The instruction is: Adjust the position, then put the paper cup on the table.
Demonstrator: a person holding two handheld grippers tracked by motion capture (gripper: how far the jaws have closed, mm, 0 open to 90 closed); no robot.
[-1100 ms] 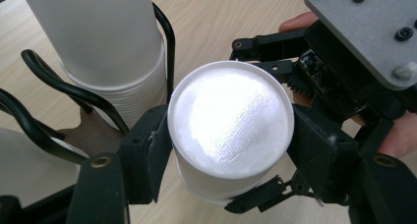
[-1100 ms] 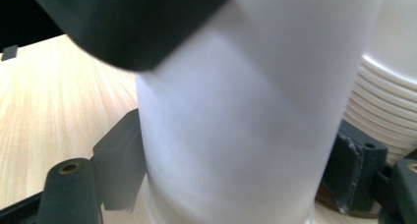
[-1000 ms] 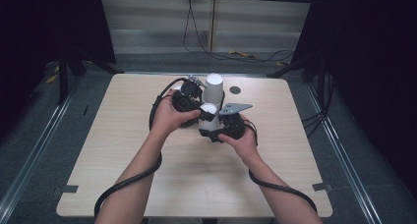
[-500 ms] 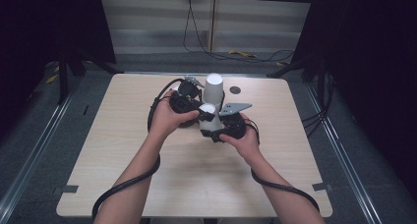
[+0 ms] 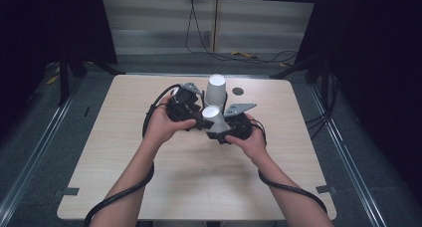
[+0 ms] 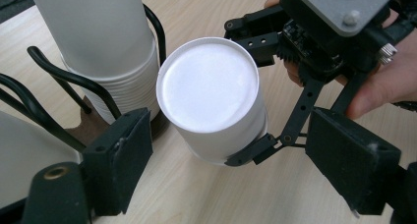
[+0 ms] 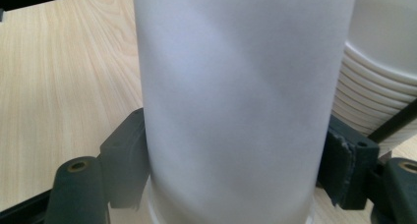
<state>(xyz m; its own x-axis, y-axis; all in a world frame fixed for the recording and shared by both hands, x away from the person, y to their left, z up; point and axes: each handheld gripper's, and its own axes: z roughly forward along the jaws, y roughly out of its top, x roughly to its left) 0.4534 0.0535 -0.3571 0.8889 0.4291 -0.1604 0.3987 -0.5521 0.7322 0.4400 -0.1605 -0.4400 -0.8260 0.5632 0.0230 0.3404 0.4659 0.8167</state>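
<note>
Cup (image 5: 212, 116), upside down, sits at table (image 5: 124, 187) centre, clamped by the right gripper (image 5: 219, 130); stack (image 5: 216, 90) at its 12 o'clock. In the left gripper view, the left gripper (image 6: 246, 170) has just been opening, pads clear of the cup. In the right gripper view, pads (image 7: 129, 155) squeeze the wall: it may crumple, or bump the stack.

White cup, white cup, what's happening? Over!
Right gripper clamped on upside-down white cup. Left gripper just opened, clear of it. Cup stack close beside.

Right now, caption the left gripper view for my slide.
Left gripper open around an upturned white cup held by the right gripper.
</note>
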